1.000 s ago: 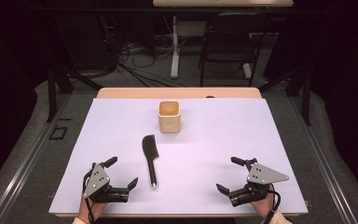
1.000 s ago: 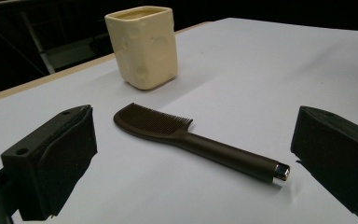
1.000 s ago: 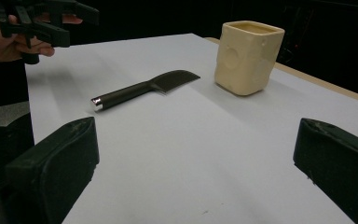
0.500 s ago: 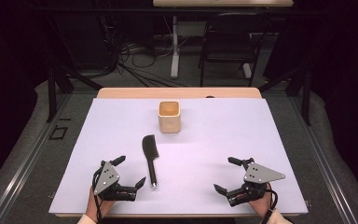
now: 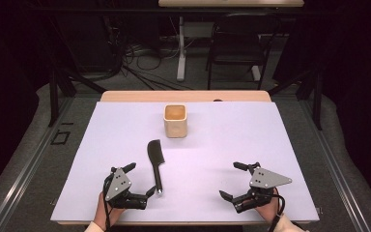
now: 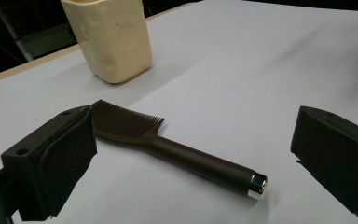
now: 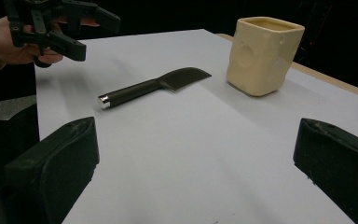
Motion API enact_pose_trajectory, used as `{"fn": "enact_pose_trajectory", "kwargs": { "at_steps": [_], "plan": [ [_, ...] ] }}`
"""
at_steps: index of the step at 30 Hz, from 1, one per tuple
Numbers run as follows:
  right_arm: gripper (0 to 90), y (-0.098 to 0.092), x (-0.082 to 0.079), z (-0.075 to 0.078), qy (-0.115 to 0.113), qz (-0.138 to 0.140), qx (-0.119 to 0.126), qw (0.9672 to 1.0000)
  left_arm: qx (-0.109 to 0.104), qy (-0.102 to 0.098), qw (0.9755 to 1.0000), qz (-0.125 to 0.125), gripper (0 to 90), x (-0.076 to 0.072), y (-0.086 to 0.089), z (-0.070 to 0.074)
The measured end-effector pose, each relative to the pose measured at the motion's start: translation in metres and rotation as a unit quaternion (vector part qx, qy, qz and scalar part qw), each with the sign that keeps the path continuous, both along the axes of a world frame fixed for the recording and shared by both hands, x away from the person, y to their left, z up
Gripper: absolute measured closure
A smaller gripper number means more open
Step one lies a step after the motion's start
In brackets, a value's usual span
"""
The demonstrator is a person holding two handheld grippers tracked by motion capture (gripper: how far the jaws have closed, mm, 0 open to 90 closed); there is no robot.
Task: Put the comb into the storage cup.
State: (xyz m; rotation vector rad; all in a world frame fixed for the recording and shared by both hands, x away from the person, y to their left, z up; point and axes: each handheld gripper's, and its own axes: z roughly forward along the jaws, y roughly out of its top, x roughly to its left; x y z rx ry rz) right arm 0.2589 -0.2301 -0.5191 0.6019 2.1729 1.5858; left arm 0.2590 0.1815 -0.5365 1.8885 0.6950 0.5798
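Observation:
A black comb point(image 5: 154, 162) with a silver-capped handle lies flat on the white table sheet point(image 5: 232, 140), its teeth end toward a cream square cup point(image 5: 176, 121). My left gripper point(image 5: 140, 178) is open at the handle's near end, one jaw on each side, touching nothing. In the left gripper view the comb point(image 6: 182, 154) lies between the wide-open jaws, and the cup point(image 6: 109, 37) stands behind. My right gripper point(image 5: 229, 180) is open and empty near the front right. From its view, the comb point(image 7: 154, 86) and cup point(image 7: 263, 53) lie ahead, the left gripper point(image 7: 60, 28) farther off.
The sheet's front edge point(image 5: 183, 221) runs just below both hands. A wooden table edge point(image 5: 125, 96) shows behind the sheet. Beyond the table are a chair point(image 5: 236, 48), cables on the floor and dark surroundings.
My left gripper has moved right along the front of the table, up to the comb's handle end. The right gripper has barely shifted. Comb and cup have stayed put.

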Motion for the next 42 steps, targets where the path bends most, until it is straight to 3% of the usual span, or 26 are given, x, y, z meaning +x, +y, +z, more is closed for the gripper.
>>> {"fn": "enact_pose_trajectory", "kwargs": {
  "at_steps": [11,16,19,25,32,33,37,38,41,42],
  "plan": [
    [0.0,0.0,0.001,0.0,0.001,-0.001,-0.002,1.0,0.012,0.015,0.9998,-0.001,0.3,0.005,-0.014,-0.004],
    [0.0,0.0,0.001,0.0,-0.001,0.0,-0.003,1.0,0.025,0.027,0.9992,-0.018,0.8,0.008,-0.021,-0.005],
    [0.0,0.001,0.001,0.0,0.002,0.0,-0.005,1.0,0.033,0.031,0.9986,-0.028,5.8,0.008,-0.025,-0.006],
    [0.0,0.0,0.001,0.0,0.0,0.0,-0.006,1.0,0.033,0.039,0.9982,-0.033,18.1,0.011,-0.03,-0.007],
    [0.0,0.0,0.001,0.0,0.001,0.0,-0.007,1.0,0.044,0.055,0.9965,-0.045,42.2,0.014,-0.035,-0.011],
    [0.0,0.001,0.001,0.0,0.002,0.0,-0.007,1.0,0.048,0.059,0.996,-0.046,50.7,0.015,-0.036,-0.012],
    [0.0,0.001,0.001,0.0,0.002,-0.001,-0.008,1.0,0.053,0.076,0.9942,-0.055,60.8,0.017,-0.039,-0.015],
    [0.0,0.001,0.001,0.0,0.003,-0.001,-0.008,1.0,0.055,0.082,0.9934,-0.059,69.5,0.018,-0.04,-0.016],
    [0.0,0.001,0.001,0.0,0.003,0.0,-0.008,1.0,0.06,0.098,0.9911,-0.067,76.4,0.019,-0.043,-0.018],
    [0.0,0.001,0.001,0.0,0.004,0.0,-0.009,1.0,0.062,0.101,0.9905,-0.069,82.6,0.02,-0.044,-0.018]
  ]
}}
